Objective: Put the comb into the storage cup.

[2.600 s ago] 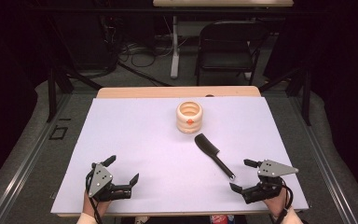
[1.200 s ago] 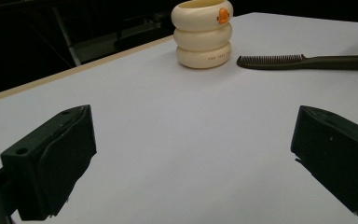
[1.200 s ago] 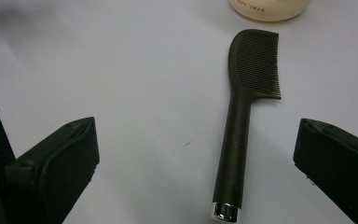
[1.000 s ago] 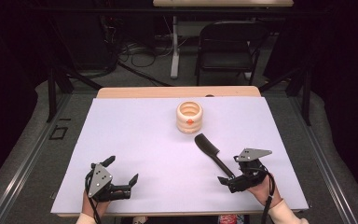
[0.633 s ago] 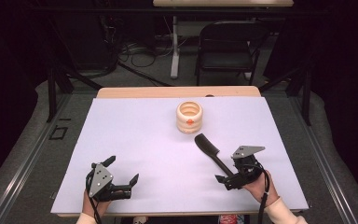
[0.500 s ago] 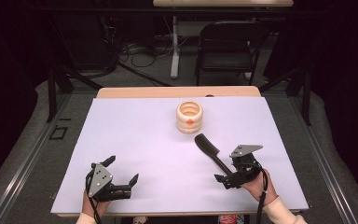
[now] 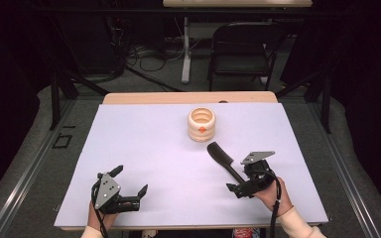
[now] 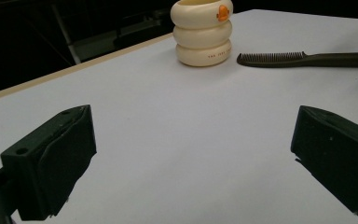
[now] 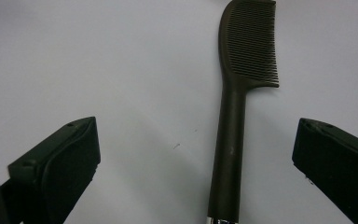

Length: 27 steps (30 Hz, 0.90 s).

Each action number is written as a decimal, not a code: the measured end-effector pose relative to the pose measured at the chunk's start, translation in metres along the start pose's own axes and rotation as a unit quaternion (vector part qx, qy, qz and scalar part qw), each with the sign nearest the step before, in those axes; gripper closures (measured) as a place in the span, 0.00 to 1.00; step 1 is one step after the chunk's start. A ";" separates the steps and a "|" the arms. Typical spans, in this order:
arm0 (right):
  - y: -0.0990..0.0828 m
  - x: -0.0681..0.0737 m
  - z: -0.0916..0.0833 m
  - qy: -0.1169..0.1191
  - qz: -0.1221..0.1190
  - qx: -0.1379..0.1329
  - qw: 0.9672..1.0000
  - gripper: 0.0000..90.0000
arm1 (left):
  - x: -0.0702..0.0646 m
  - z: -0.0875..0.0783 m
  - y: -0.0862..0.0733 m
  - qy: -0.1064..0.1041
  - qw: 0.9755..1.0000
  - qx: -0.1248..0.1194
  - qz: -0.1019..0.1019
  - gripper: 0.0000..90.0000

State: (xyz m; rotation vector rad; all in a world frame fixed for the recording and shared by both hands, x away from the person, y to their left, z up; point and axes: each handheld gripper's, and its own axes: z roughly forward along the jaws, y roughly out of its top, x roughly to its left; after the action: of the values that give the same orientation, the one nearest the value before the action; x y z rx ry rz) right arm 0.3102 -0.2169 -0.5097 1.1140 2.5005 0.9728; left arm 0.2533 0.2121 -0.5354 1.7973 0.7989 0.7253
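Lying flat on the white table cover [image 7: 144,144] in the high view, a black comb [image 7: 224,159] points its head toward a cream ringed holder [image 7: 202,124] just beyond it, the two apart; right gripper [image 7: 242,187] set over the comb's handle end, jaws spread; left gripper [image 7: 129,188] well apart at the near left corner, jaws spread, gripping nothing; bare wooden edge at the far side; folding chair [image 7: 240,47], floor cables and dark surroundings behind. Left gripper view: jaws wide over bare cover; holder with orange mark and comb, teeth toward it, far ahead. Right gripper view: comb handle between the open jaws, nearer the right one, touching neither; teeth facing right.
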 end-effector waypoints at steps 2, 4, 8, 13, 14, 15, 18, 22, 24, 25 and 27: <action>0.001 0.000 0.001 -0.001 0.002 0.002 1.000 0.00 | 0.000 0.000 0.000 0.000 1.000 0.000 0.000 0.00; 0.003 0.000 0.002 -0.002 0.002 0.007 1.000 0.00 | 0.000 0.000 0.000 0.000 1.000 0.001 -0.001 0.00; 0.006 0.000 0.003 -0.007 0.006 0.014 1.000 0.00 | 0.000 0.001 0.000 -0.001 1.000 0.000 0.000 0.00; 0.008 -0.001 0.004 -0.007 0.010 0.021 1.000 0.00 | 0.000 0.001 0.001 -0.001 1.000 0.000 0.001 0.00; 0.009 -0.001 0.005 -0.008 0.010 0.021 1.000 0.00 | 0.000 0.001 0.001 -0.001 1.000 0.000 0.001 0.00; 0.009 -0.001 0.005 -0.007 0.012 0.023 1.000 0.00 | 0.000 0.001 0.001 -0.002 1.000 0.000 0.001 0.00; 0.010 -0.001 0.007 -0.009 0.012 0.028 0.999 0.00 | 0.000 0.002 0.001 -0.002 1.000 0.000 0.001 0.00; 0.012 -0.001 0.008 -0.009 0.010 0.036 0.999 0.00 | 0.000 0.002 0.000 -0.003 1.000 -0.001 -0.001 0.00; 0.013 -0.001 0.008 -0.009 0.009 0.041 0.999 0.00 | 0.000 0.002 0.000 -0.004 1.000 -0.002 -0.002 0.00; 0.013 -0.001 0.009 -0.010 0.008 0.041 0.999 0.00 | 0.000 0.002 0.000 -0.005 1.000 -0.002 -0.001 0.00; 0.014 -0.001 0.009 -0.011 0.006 0.049 0.999 0.01 | 0.000 0.002 0.000 -0.005 1.000 -0.002 -0.001 0.00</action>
State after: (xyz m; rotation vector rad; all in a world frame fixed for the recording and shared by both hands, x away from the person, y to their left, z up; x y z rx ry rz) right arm 0.3233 -0.2061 -0.5074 1.1615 2.5519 0.8451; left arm 0.2553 0.2111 -0.5357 1.7954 0.7933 0.7159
